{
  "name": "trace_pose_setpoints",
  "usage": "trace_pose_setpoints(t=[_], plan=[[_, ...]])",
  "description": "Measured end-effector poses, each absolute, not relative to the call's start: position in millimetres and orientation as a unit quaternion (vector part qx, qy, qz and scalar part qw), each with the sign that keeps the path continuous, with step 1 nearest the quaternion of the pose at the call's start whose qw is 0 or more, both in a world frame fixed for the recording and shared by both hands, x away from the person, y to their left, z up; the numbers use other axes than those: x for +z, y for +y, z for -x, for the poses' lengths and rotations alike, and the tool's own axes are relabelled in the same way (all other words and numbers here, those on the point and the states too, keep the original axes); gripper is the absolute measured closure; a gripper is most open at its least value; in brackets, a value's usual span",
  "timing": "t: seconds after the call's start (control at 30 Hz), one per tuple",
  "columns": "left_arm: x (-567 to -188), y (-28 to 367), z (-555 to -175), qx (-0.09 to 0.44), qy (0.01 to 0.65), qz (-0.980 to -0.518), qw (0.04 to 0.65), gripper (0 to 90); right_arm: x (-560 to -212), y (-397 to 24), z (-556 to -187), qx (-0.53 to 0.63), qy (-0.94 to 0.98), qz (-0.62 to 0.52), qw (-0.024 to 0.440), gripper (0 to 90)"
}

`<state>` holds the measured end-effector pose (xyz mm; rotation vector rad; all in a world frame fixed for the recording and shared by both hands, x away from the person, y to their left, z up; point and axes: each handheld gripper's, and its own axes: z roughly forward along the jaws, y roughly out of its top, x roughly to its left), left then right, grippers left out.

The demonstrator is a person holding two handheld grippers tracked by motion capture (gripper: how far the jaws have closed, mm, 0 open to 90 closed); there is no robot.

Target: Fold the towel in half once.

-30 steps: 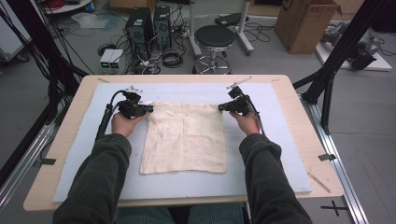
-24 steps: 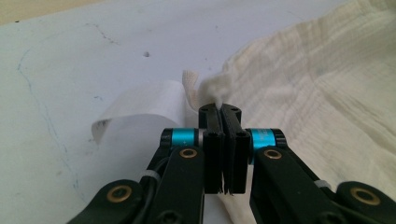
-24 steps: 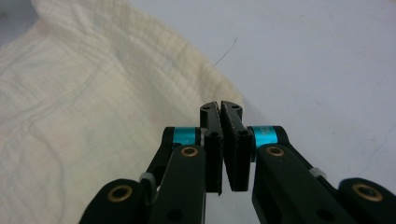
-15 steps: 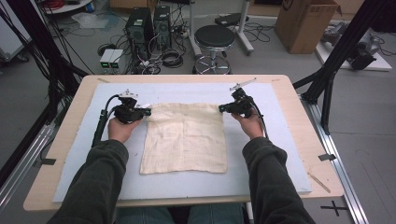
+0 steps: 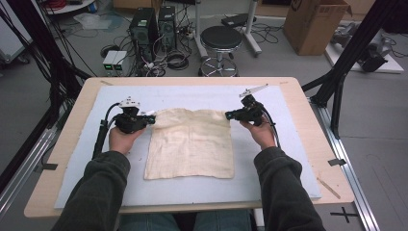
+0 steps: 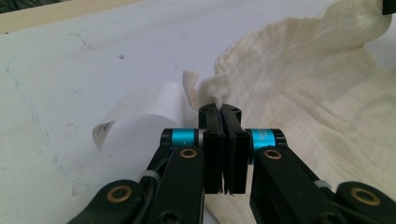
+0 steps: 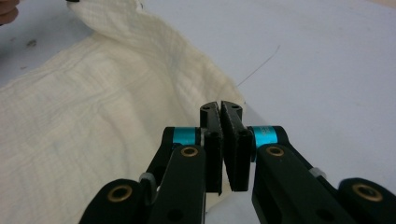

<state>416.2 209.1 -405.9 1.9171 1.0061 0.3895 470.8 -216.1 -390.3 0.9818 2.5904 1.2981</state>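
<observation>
A cream cloth [image 5: 190, 144] lies spread on the white mat [image 5: 269, 178]. My left gripper [image 5: 150, 117] is shut on the cloth's far left corner. In the left gripper view the jaws [image 6: 219, 108] pinch a bunched tip of the cloth [image 6: 322, 88], and a white label [image 6: 135, 109] curls out beside it. My right gripper [image 5: 230, 115] is at the far right corner, its jaws together. In the right gripper view the cloth [image 7: 93, 121] runs up to the shut jaws [image 7: 220, 106] and its edge slips in under them. The far edge is raised a little off the mat.
The wooden table [image 5: 308, 125] reaches beyond the mat on all sides. On the floor past the far edge stand a black stool [image 5: 221, 41], computer cases with cables [image 5: 154, 29] and a cardboard box [image 5: 312, 24]. Black frame posts [image 5: 337, 91] rise to the right.
Both hands have drawn a little nearer to the person, taking the cloth's far corners along. The near edge of the cloth has stayed in place.
</observation>
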Motion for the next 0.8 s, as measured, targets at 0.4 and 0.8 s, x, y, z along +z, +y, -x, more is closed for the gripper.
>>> trace_pose_setpoints(t=[0.4, 0.8], plan=[[-406, 215, -397, 0.157, 0.395, -0.781, 0.457, 87.4, -387, -217, -455, 0.424, 0.853, -0.303, 0.036, 87.6], [-410, 218, -375, 0.164, 0.378, -0.791, 0.452, 87.4, -393, -223, -433, 0.431, 0.852, -0.295, 0.028, 87.5]])
